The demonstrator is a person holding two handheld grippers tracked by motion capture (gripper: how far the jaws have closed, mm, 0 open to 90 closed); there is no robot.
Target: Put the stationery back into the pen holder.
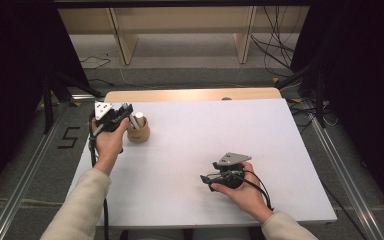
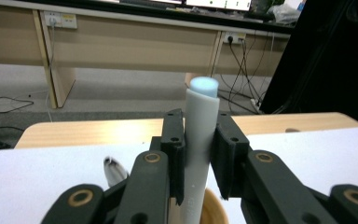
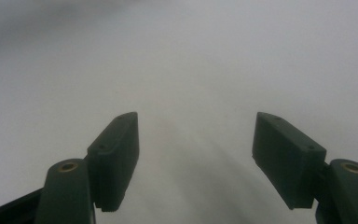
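The room behind is dim at the sides, with a grey floor (image 1: 190,75) strewn with cables (image 1: 275,45), and pale wooden desk legs (image 1: 122,35) stand at the far side. In the left gripper view a wall socket (image 2: 58,19) shows on the desk panel beyond.

The table (image 1: 230,150) has a white top, with a strip of bare wood (image 1: 190,95) along its far edge.

A small brown cup (image 1: 139,132) stands near the table's left far corner. In it stands a white tube (image 1: 138,120), upright with a slight lean; in the left gripper view its top end (image 2: 203,85) looks pale blue and blurred, and its body is plain, matt white and round. A second, thin striped thing (image 2: 113,169) pokes up beside the cup's rim; what it is cannot be told.

The left gripper (image 2: 199,154) is closed on the tube above the cup, one black pad (image 2: 174,149) pressed on each side of it. The left hand (image 1: 111,142) holds it from just beside the cup.

The right gripper (image 3: 196,158) rests well apart, near the table's front, in the right hand (image 1: 242,192). Its jaws stand wide open over bare white table, with nothing between them.
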